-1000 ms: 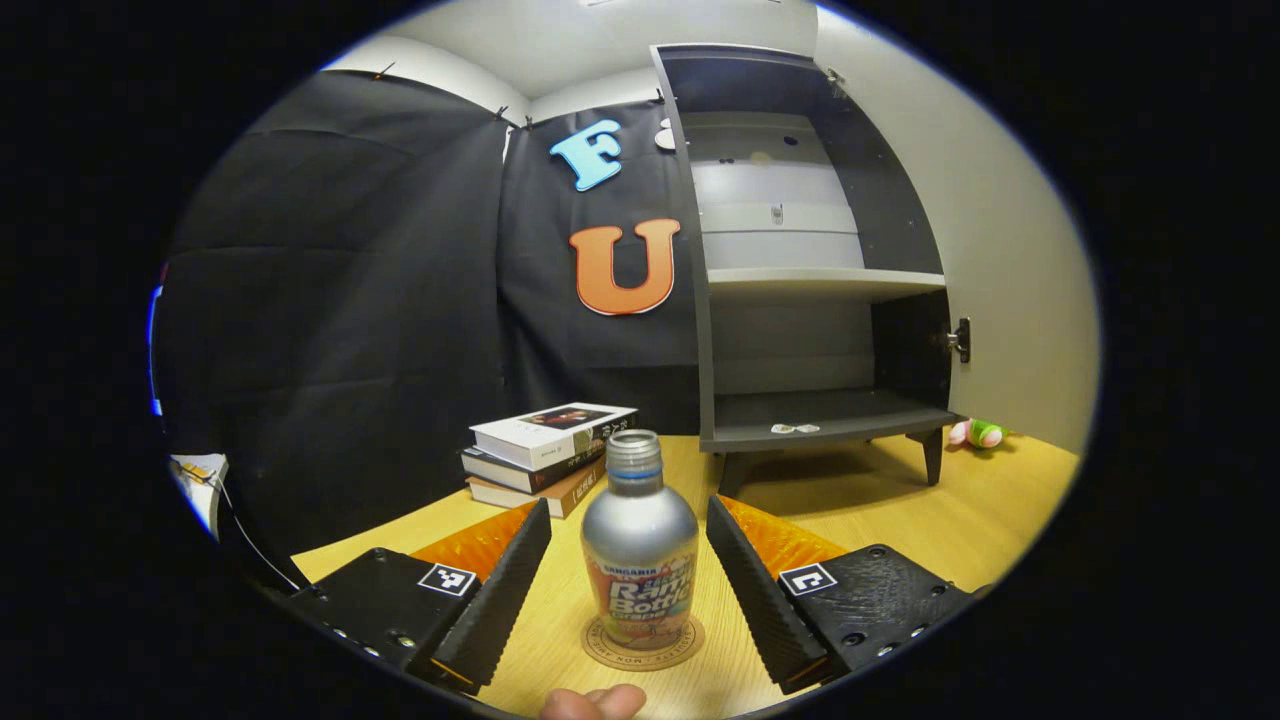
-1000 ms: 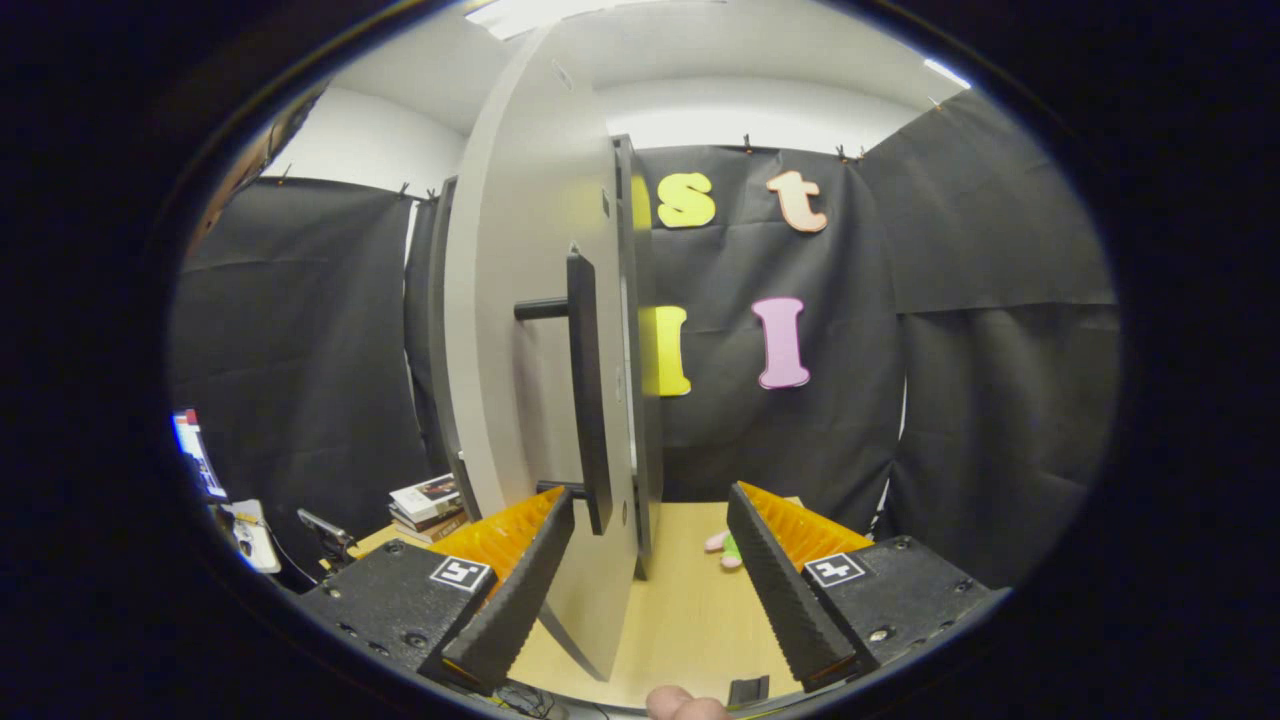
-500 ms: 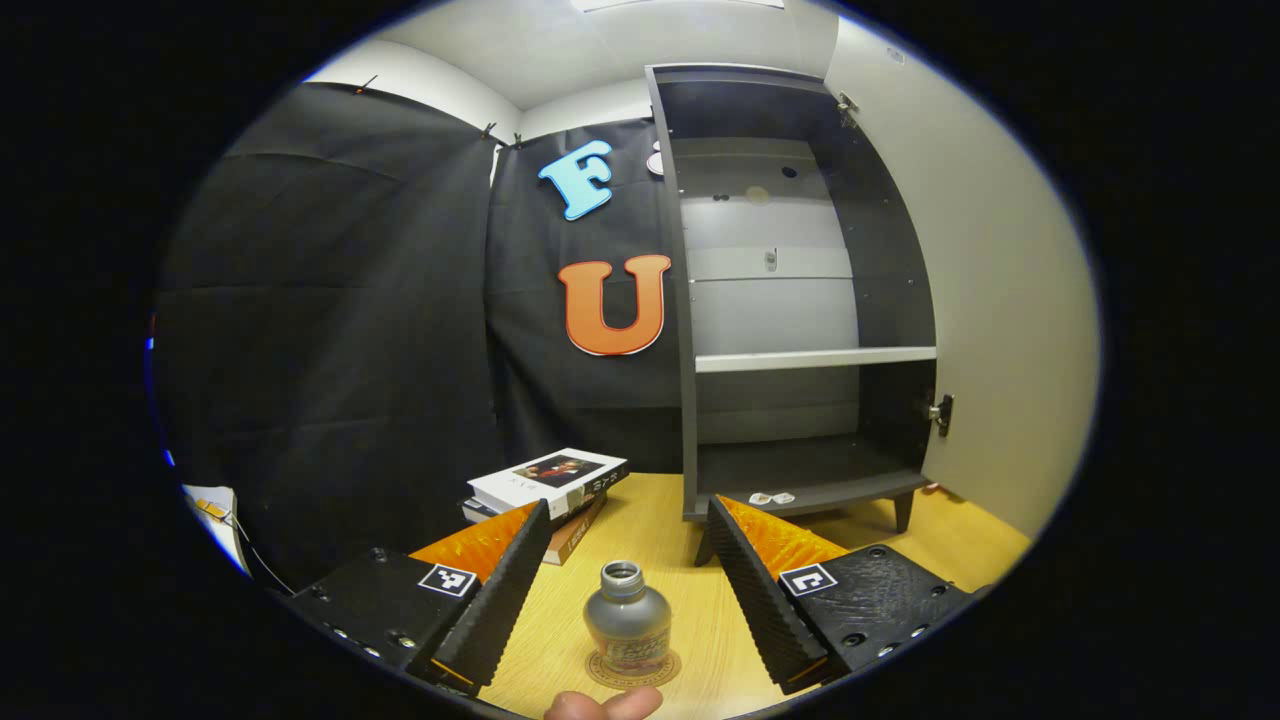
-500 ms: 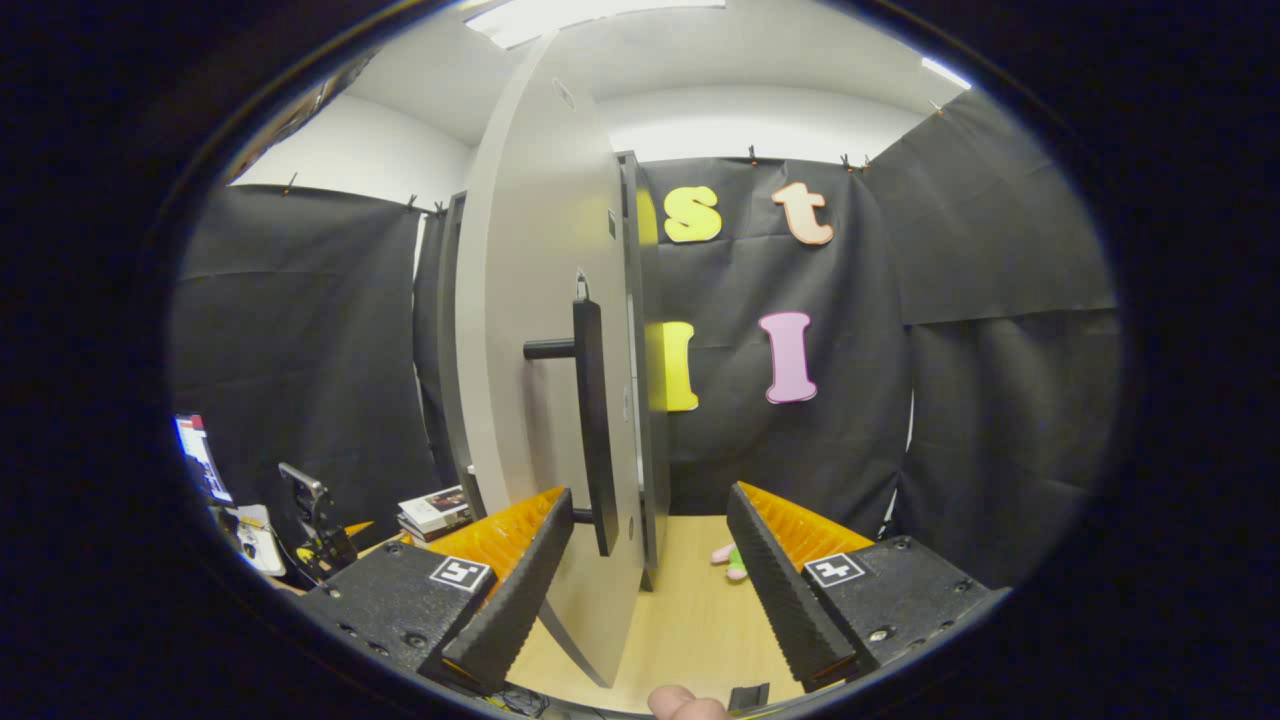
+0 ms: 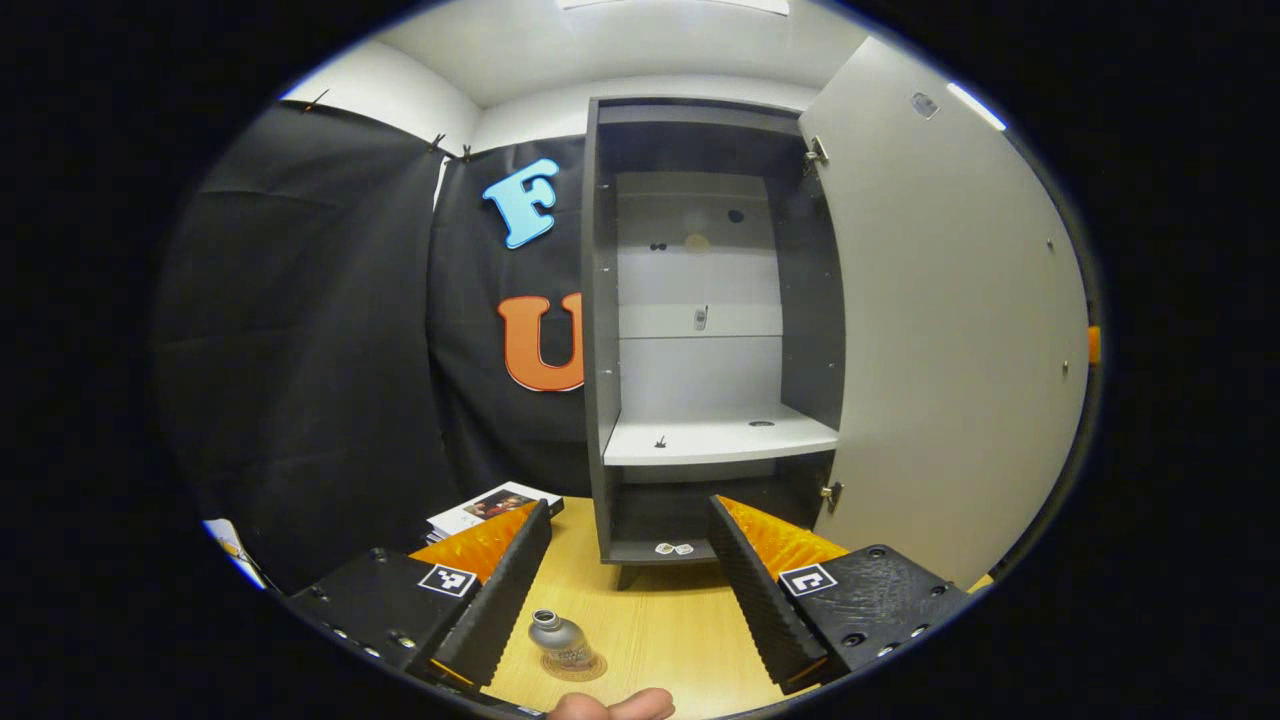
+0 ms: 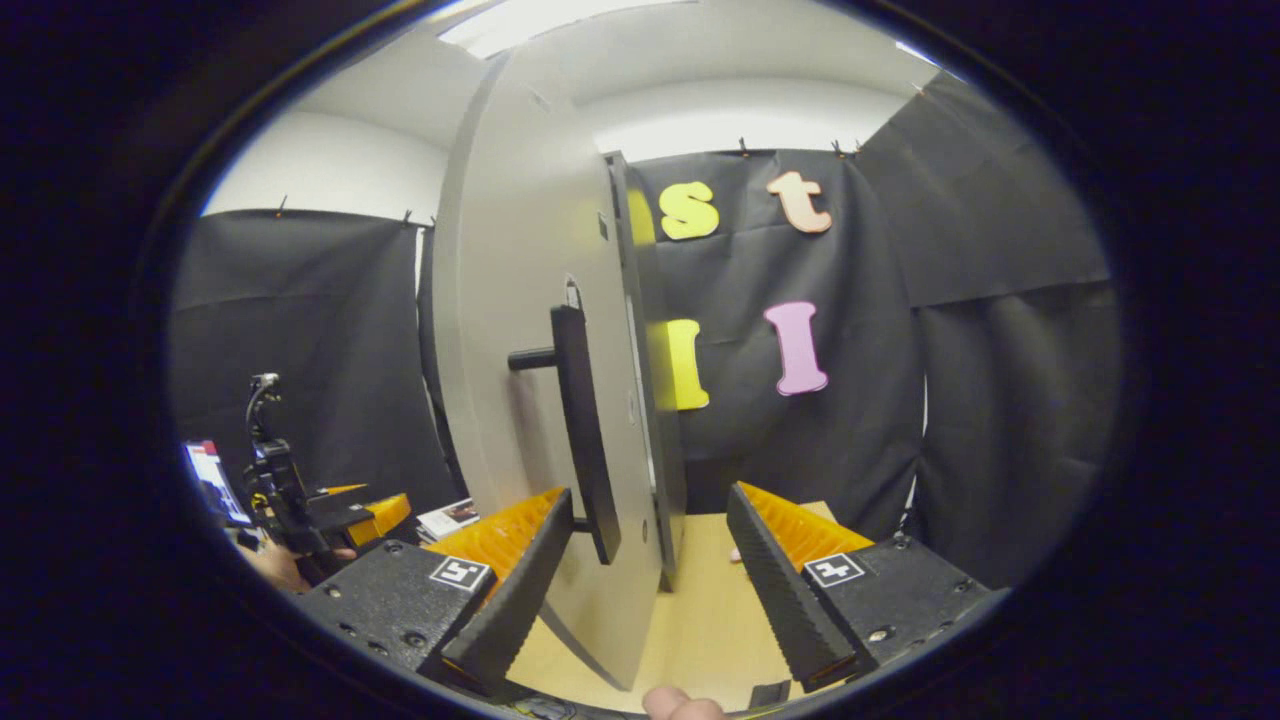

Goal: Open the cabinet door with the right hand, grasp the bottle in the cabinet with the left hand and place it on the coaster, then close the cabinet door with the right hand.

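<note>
bottle (image 5: 559,641) on coaster (image 5: 573,667), cab door (image 5: 950,330) open

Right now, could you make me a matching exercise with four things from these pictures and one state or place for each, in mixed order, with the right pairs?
Things:
1. bottle
2. cabinet door
3. left gripper
4. books

States or places:
a. swung open
b. on the table beside the cabinet
c. standing on the coaster
d. open, holding nothing

Pairs: 1-c, 2-a, 3-d, 4-b
</note>
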Tool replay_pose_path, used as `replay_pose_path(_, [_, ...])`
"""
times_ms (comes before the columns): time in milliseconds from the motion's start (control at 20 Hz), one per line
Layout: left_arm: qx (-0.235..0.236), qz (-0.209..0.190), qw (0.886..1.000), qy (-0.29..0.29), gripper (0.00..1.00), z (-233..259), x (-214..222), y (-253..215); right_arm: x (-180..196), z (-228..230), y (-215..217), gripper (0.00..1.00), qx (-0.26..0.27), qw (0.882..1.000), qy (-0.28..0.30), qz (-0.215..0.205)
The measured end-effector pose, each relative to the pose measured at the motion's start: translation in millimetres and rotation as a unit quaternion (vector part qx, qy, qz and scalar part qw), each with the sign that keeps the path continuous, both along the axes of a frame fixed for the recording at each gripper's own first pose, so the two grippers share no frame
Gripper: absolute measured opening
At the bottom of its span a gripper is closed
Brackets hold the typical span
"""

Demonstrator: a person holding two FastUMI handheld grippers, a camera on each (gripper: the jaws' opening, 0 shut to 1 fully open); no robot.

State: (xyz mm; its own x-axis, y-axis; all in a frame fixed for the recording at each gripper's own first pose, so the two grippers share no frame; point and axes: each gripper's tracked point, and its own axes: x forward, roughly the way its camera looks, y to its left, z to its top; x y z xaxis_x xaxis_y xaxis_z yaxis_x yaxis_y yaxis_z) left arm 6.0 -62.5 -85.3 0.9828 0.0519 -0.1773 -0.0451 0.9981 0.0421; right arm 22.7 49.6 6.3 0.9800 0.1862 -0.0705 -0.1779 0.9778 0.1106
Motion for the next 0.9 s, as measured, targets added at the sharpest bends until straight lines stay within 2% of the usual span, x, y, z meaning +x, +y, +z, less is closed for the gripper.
replay_pose_path(150, [-0.017,-0.007,1.0,0.01,0.94,21.6,-10.8,-23.2,2.0,2.2,-4.0,0.95,0.017,1.0,0.001,-0.017])
replay_pose_path(200, [-0.019,-0.01,1.0,0.014,0.94,24.6,-14.1,-29.3,1.7,3.4,-2.2,0.99,0.014,1.0,0.0,-0.023])
replay_pose_path(400, [-0.025,-0.055,0.998,0.02,0.94,23.2,-21.1,-60.0,-2.2,9.2,0.5,0.99,-0.026,0.998,-0.022,-0.056])
replay_pose_path(450, [-0.022,-0.068,0.997,0.022,0.94,20.1,-20.9,-65.0,-3.7,8.9,2.9,0.94,-0.034,0.997,-0.027,-0.063])
replay_pose_path(500, [-0.019,-0.084,0.996,0.026,0.94,16.8,-19.8,-69.5,-4.8,8.8,5.3,0.99,-0.037,0.996,-0.029,-0.07])
replay_pose_path(550, [-0.016,-0.097,0.995,0.029,0.94,14.5,-19.5,-73.0,-6.0,7.1,6.8,0.99,-0.035,0.996,-0.03,-0.079])
replay_pose_path(600, [-0.016,-0.106,0.994,0.03,1.0,14.5,-19.1,-73.1,-7.6,5.9,9.2,0.98,-0.031,0.996,-0.029,-0.084])
replay_pose_path(650, [-0.017,-0.113,0.993,0.031,0.94,14.2,-18.4,-73.1,-6.7,4.6,15.0,0.92,-0.024,0.996,-0.027,-0.086])
replay_pose_path(700, [-0.019,-0.117,0.993,0.029,0.94,15.5,-17.1,-70.5,-6.8,3.1,22.1,0.97,-0.018,0.996,-0.023,-0.086])
replay_pose_path(800, [-0.027,-0.122,0.992,0.027,0.94,15.4,-14.8,-63.8,-8.4,2.2,37.3,0.97,-0.024,0.996,-0.019,-0.083])
replay_pose_path(900, [-0.032,-0.127,0.991,0.032,0.94,11.3,-14.8,-56.2,-8.7,8.2,52.2,0.97,-0.051,0.995,-0.032,-0.085])
